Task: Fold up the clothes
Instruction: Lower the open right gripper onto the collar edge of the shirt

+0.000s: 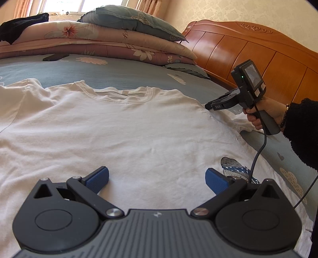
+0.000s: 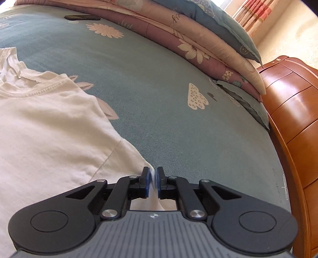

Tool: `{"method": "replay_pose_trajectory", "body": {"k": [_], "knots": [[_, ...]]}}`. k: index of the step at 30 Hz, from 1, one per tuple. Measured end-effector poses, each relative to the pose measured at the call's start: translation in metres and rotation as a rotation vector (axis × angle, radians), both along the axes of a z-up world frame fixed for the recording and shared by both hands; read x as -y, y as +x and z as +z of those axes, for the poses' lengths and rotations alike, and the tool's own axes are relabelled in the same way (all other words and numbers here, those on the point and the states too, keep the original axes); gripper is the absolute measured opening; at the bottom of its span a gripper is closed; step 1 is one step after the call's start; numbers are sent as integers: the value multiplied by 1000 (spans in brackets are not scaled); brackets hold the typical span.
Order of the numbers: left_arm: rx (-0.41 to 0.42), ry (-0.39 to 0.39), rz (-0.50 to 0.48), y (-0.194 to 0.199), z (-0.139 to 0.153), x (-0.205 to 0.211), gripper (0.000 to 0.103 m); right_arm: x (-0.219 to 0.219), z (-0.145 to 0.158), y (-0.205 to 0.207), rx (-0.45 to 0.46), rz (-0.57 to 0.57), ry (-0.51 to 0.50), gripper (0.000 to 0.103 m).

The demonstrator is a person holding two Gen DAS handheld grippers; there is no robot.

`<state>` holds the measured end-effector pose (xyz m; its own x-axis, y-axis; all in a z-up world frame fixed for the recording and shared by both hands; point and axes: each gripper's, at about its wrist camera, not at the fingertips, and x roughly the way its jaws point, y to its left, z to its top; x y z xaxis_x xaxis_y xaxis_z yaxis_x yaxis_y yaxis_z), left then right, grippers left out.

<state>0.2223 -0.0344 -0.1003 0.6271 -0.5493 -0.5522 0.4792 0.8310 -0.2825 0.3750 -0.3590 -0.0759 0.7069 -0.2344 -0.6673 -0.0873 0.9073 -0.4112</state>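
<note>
Fingers of the right gripper [image 2: 152,179] are nearly shut, with a thin fold of white cloth pinched between the blue pads: the sleeve edge of the white T-shirt [image 1: 123,135]. Fingers of the left gripper [image 1: 157,179] stand wide apart, hovering over the lower body of the shirt, nothing between them.

Shirt lies spread on the bed [image 2: 159,89], front up, collar [image 1: 127,95] toward the folded quilts [image 1: 119,41] and pillow [image 1: 131,19]. Long axis runs from the left gripper away to the collar. Left sleeve area looks rumpled; body is mostly flat.

Key relation: the pinched sleeve sits at the shirt's right edge, on the headboard [image 1: 258,57] side, with the body extending away to the left of those fingers. Judged next move: carry the sleeve across toward the centre line. Right hand [image 1: 266,113] is the nearer one for this; the left is over the hem region, placed to take the lower edge on the same side.

Risk, as judged: the grip holds only a little cloth and could slip when lifted.

A phone [image 2: 82,17] lies well apart, near the quilts.
</note>
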Motion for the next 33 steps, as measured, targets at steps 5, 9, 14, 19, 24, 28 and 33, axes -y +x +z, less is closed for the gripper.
{"method": "replay_pose_trajectory", "body": {"k": [5,9,14,19,24,28,33], "knots": [[0,2,0,0,0,1,102,-9,26,0,10,55,262,14],[0,1,0,-1,1,1,102,-23,5,24,-68,29,316,14],[0,0,0,-1,1,0,102,-12,-1,48,-23,-90,412,14],[0,-2,0,-1,1,0,102,-22,16,32,-45,-107,466,16],[-1,-2,0,-1,1,0,102,-50,0,43,-117,-63,421,17],[-1,-2,0,-2,1,0,102,-52,-1,75,-81,-107,440,17],[0,-1,0,-2,2,0,102,-60,21,67,-74,-98,472,29]]}}
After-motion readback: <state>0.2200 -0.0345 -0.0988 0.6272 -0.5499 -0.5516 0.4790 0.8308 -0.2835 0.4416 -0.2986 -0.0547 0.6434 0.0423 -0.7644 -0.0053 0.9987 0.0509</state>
